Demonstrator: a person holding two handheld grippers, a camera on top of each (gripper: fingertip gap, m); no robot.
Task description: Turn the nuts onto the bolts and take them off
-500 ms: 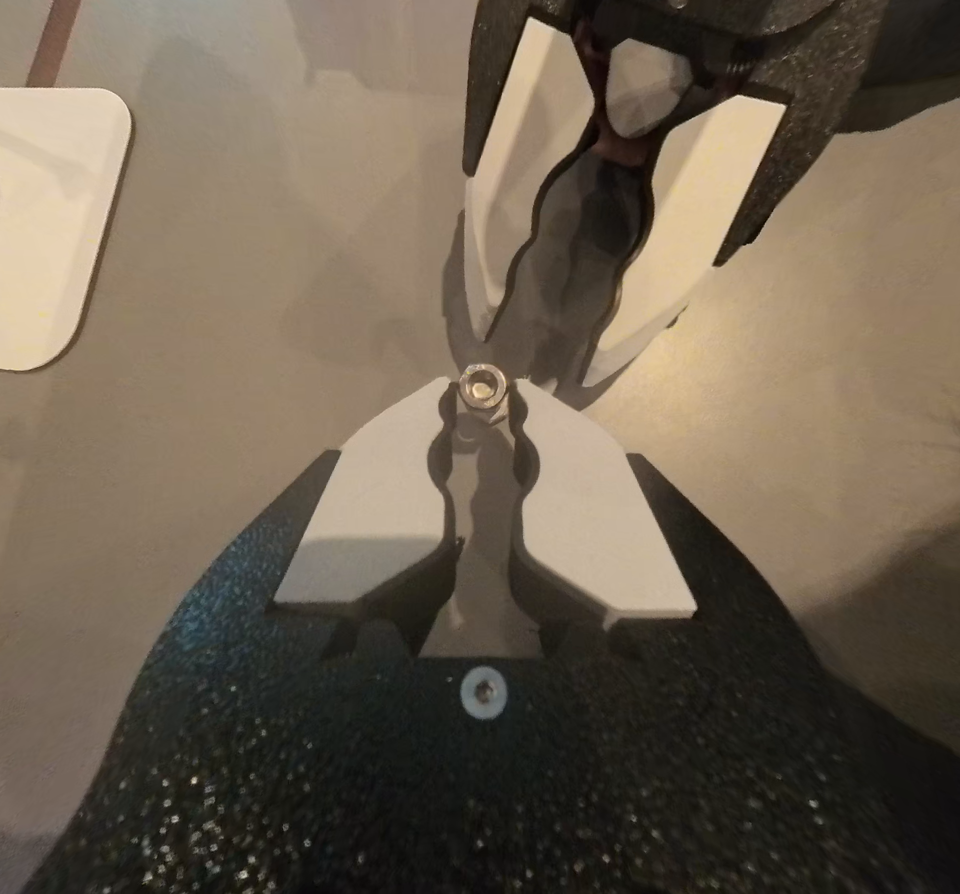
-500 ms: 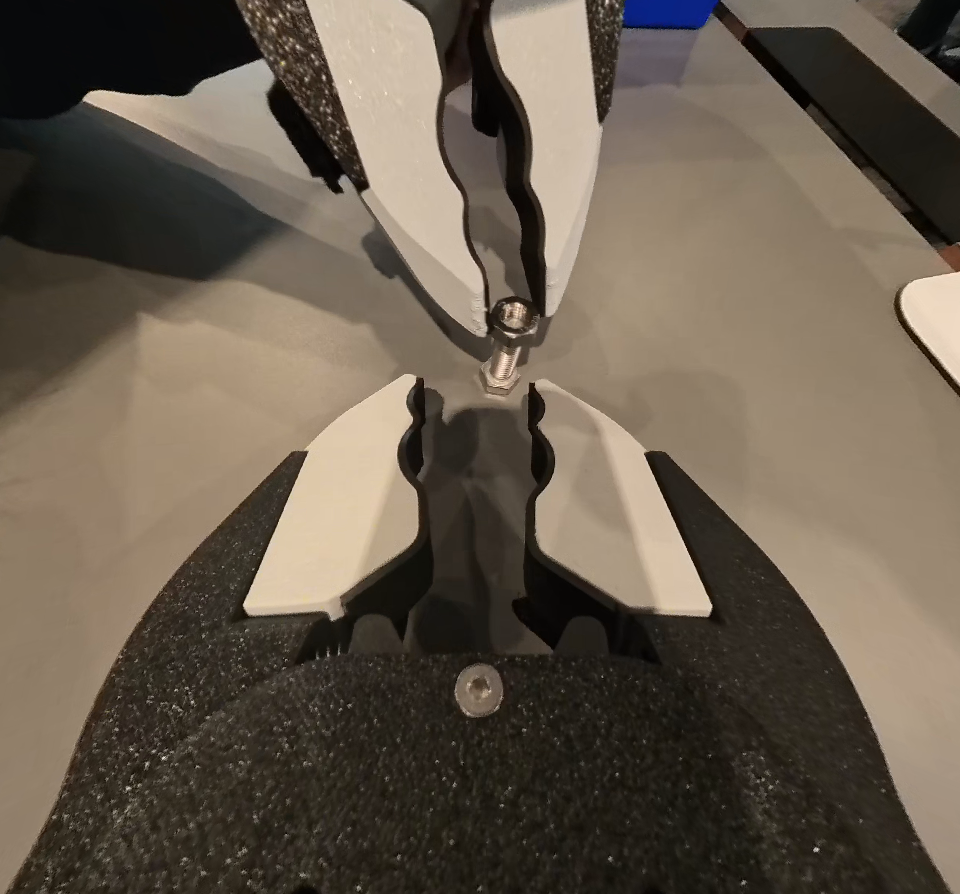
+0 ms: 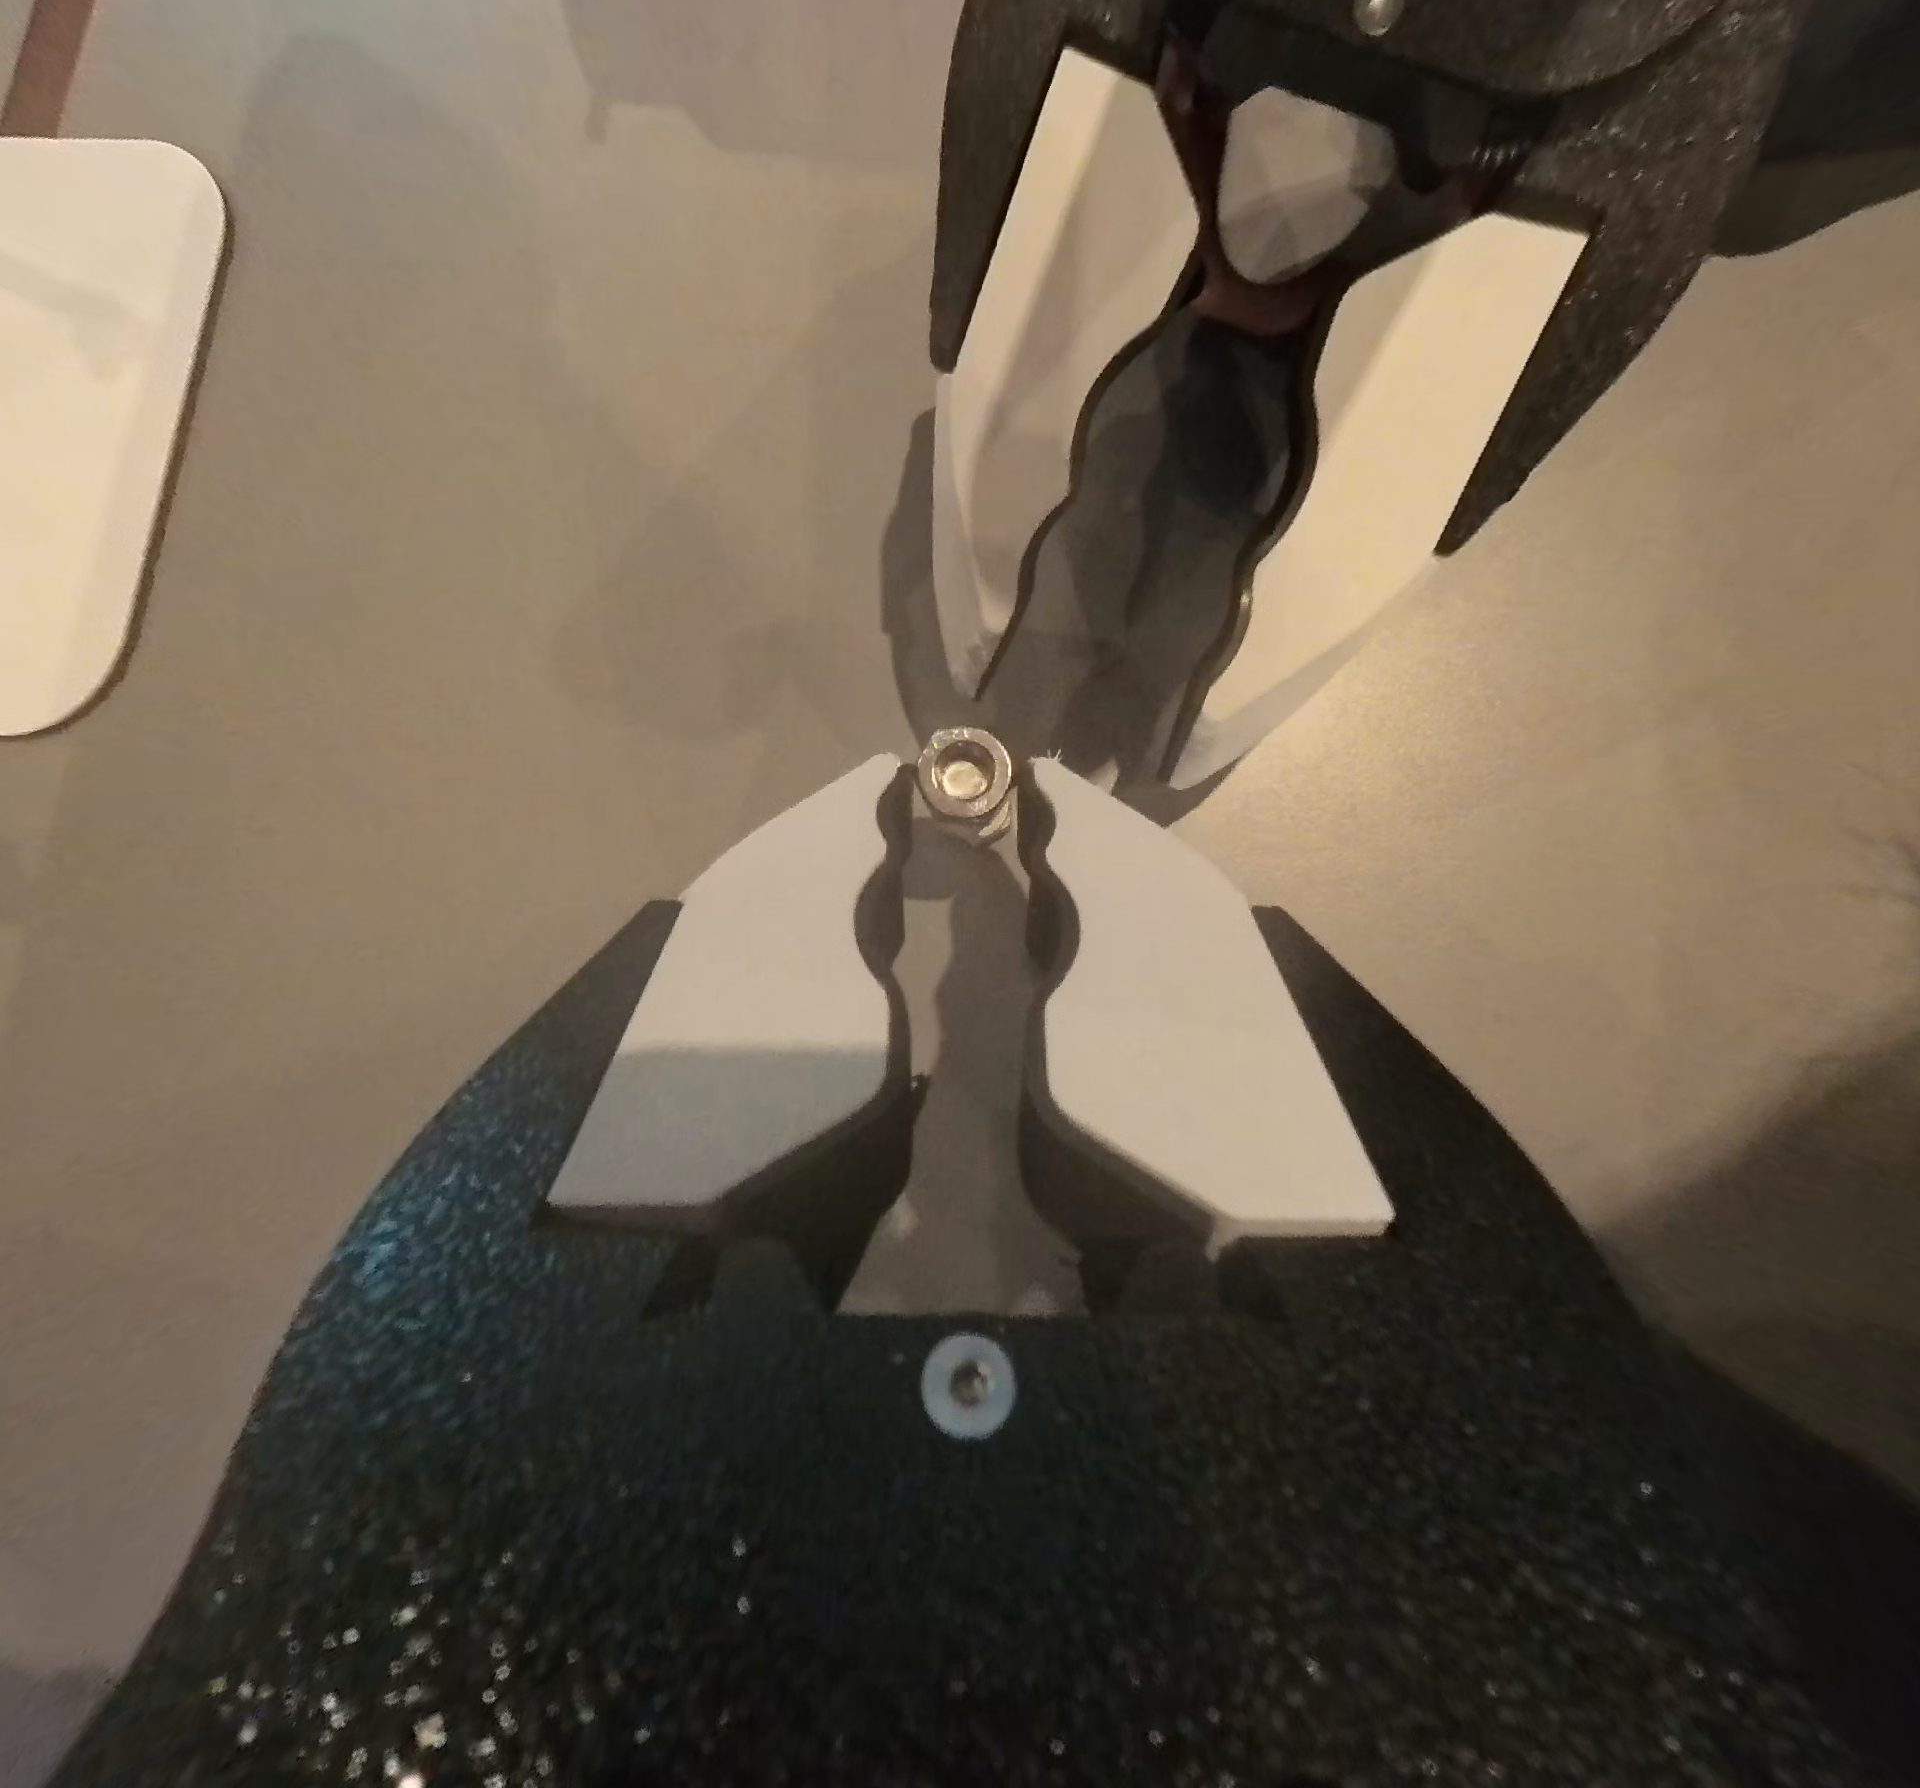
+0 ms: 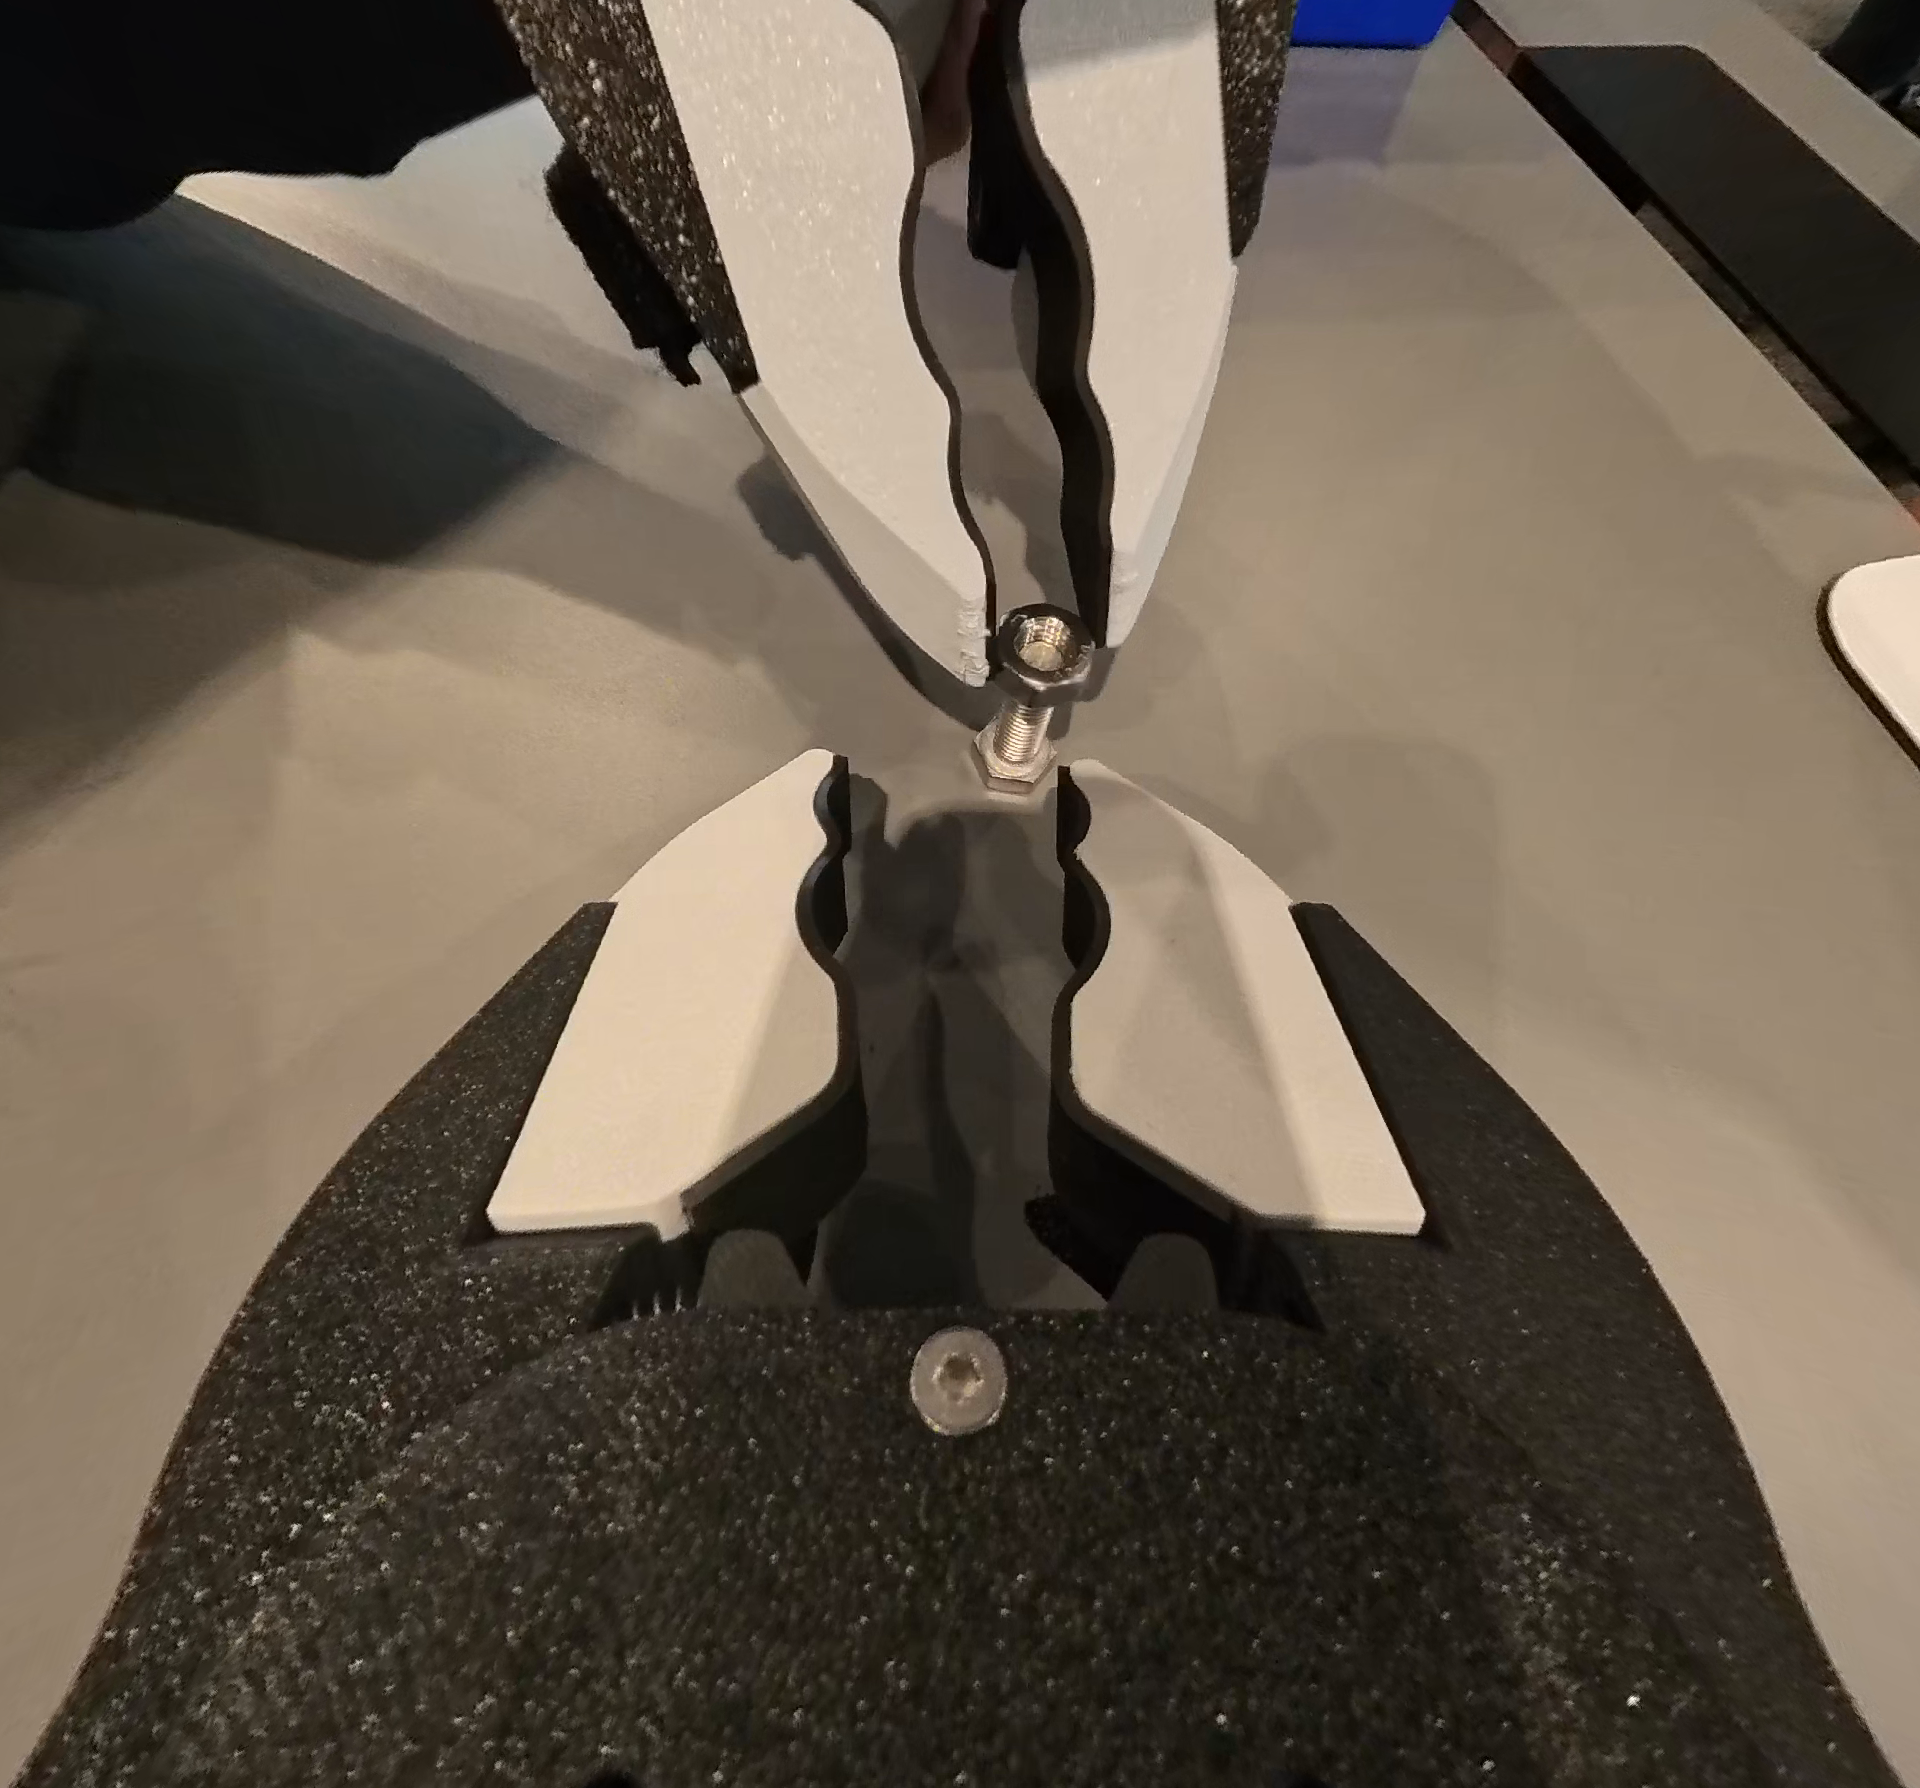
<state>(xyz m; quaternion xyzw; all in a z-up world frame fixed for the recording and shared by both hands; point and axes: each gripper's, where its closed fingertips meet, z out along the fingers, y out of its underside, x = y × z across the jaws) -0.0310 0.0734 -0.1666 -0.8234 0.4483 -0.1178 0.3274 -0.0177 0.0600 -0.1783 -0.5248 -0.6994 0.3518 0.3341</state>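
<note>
The left gripper [image 4: 1034,663] fingers pinch the nut [image 4: 1041,655] atop the upright bolt [image 4: 1013,739]; the right gripper [image 4: 951,782] fingers spread, empty, beside it.

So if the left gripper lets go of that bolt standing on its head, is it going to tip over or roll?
Probably tippy: the bolt stands upright on only its small hex head on the table, with the nut at its top end. It looks like rigid metal, so it would topple whole. Once down, the threaded shaft might roll in a curve, the hex flats checking it.
</note>
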